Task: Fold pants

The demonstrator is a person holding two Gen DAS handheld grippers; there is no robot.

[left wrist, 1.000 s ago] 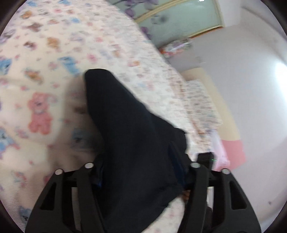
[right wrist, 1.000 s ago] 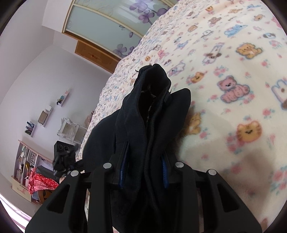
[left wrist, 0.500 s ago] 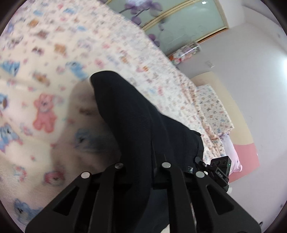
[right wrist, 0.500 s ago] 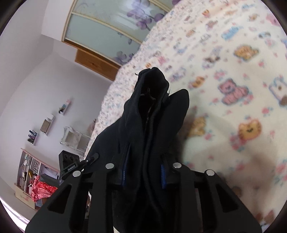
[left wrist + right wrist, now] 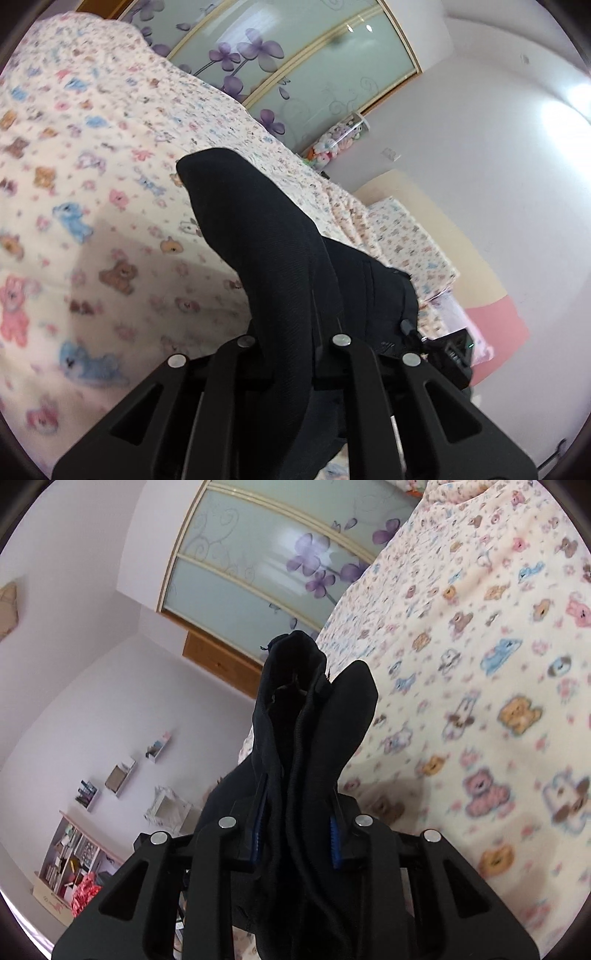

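1. Left wrist view, 9 o'clock: a bed [image 5: 110, 229] covered by a cream blanket printed with small bears and other animals fills the left half of the view.
2. Left wrist view, centre: the black pants [image 5: 266, 258] rise from the left tongs [image 5: 291, 343] toward 11 o'clock, lifted clear above the blanket. The left tongs are closed on a bunched fold of this cloth, which fills the gap between both fingers.
3. Left wrist view, 12 to 1 o'clock: sliding wardrobe doors [image 5: 295, 62] of frosted glass with purple flowers stand behind the bed. Soft toys [image 5: 332, 144] sit on a ledge just right of them.
4. Left wrist view, 4 o'clock: a second black gripper body [image 5: 450, 354] shows beyond the cloth's right edge, beside a pillow in matching print [image 5: 406, 236].
5. Right wrist view, 8 o'clock: wall shelves [image 5: 118, 779] and a low bookcase [image 5: 70, 856] stand against a pale wall.
6. Right wrist view, centre: the right tongs [image 5: 295, 827] are clamped on a thick, multi-layered gather of the same pants [image 5: 306, 738]. The cloth stands up toward 12 o'clock, with blue pads [image 5: 335, 845] pressed against its sides.
7. Right wrist view, 3 o'clock: the printed bed blanket [image 5: 480, 664] lies beneath and to the right of the raised cloth.
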